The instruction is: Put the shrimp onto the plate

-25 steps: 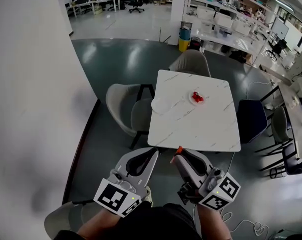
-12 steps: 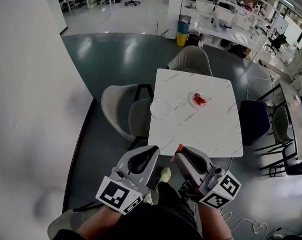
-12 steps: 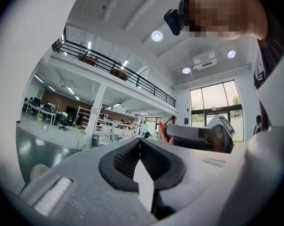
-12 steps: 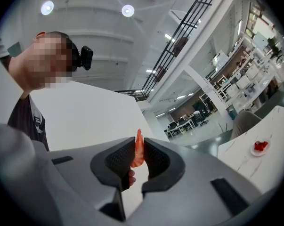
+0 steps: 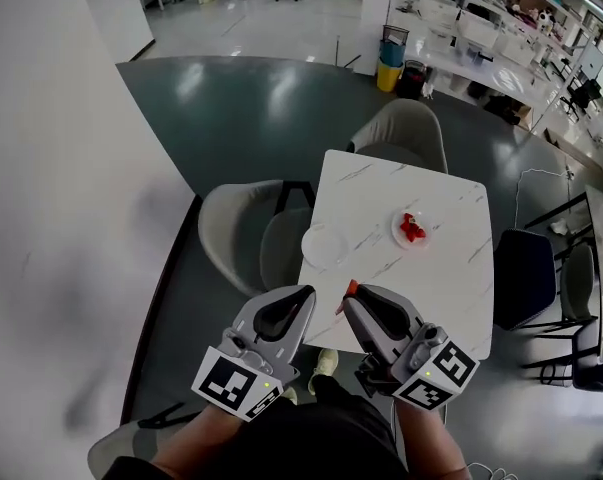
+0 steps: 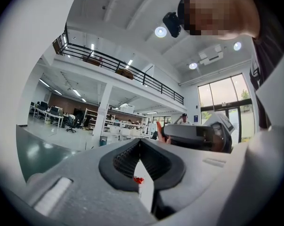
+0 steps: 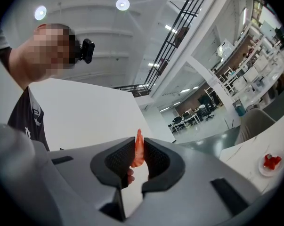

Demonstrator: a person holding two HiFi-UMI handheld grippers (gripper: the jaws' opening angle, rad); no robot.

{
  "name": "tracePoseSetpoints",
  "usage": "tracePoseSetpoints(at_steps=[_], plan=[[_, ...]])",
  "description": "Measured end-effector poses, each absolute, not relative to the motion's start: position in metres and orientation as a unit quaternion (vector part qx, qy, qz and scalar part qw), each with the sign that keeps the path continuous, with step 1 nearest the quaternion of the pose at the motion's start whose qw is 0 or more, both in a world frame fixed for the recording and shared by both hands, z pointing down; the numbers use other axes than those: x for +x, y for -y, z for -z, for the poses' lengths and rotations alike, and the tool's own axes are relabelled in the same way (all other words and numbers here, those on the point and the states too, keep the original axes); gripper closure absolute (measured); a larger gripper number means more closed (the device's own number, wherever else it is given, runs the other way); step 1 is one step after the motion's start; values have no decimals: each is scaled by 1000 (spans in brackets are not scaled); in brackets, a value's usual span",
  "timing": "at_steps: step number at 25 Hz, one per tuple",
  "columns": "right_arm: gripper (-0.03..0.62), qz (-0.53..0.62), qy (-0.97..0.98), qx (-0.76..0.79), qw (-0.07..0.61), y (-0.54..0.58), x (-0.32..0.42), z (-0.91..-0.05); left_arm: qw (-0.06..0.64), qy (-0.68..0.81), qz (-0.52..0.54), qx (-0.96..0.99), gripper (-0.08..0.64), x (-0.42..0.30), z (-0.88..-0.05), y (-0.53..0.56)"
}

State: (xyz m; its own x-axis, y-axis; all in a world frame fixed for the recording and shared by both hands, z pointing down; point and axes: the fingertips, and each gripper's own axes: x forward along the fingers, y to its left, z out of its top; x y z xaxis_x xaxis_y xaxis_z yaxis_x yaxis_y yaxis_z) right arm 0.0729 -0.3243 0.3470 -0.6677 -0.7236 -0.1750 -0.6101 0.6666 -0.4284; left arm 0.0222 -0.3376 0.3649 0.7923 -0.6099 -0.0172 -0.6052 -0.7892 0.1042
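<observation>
Nearer than before, the table (image 5: pixel 401 283) lies ahead; at its near edge the right gripper (image 5: pixel 348 292) clenches the shrimp (image 7: pixel 138 150), and the left gripper (image 5: pixel 306 294) is closed, empty. An empty plate (image 5: pixel 325 245) hugs its left edge, bare marble between.

Worktop (image 5: pixel 381 208): near edge partly hidden behind right hand-held gripper (image 5: pixel 352 298); red items (image 5: pixel 413 228) on its plate (image 5: pixel 397 233) too small to identify.

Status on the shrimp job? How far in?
Looks done: the right-hand plate on the table already holds red pieces, likely shrimp. In hand: the right gripper is shut on a shrimp, held short of the table. The left gripper is shut and empty. Left: bring the shrimp over a plate and release it; the left-hand plate is bare.
</observation>
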Motion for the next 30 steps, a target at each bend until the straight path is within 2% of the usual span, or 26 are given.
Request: tracePoseSetpoints(at_steps=[14, 23, 30], plan=[[534, 242, -892, -366, 109, 455, 98, -450, 72, 343, -14, 937, 552, 47, -448, 450], [532, 257, -867, -426, -17, 521, 104, -579, 115, 325, -17, 939, 552, 47, -529, 515], [532, 274, -851, -440, -84, 549, 101, -665, 132, 307, -29, 942, 552, 50, -580, 544]])
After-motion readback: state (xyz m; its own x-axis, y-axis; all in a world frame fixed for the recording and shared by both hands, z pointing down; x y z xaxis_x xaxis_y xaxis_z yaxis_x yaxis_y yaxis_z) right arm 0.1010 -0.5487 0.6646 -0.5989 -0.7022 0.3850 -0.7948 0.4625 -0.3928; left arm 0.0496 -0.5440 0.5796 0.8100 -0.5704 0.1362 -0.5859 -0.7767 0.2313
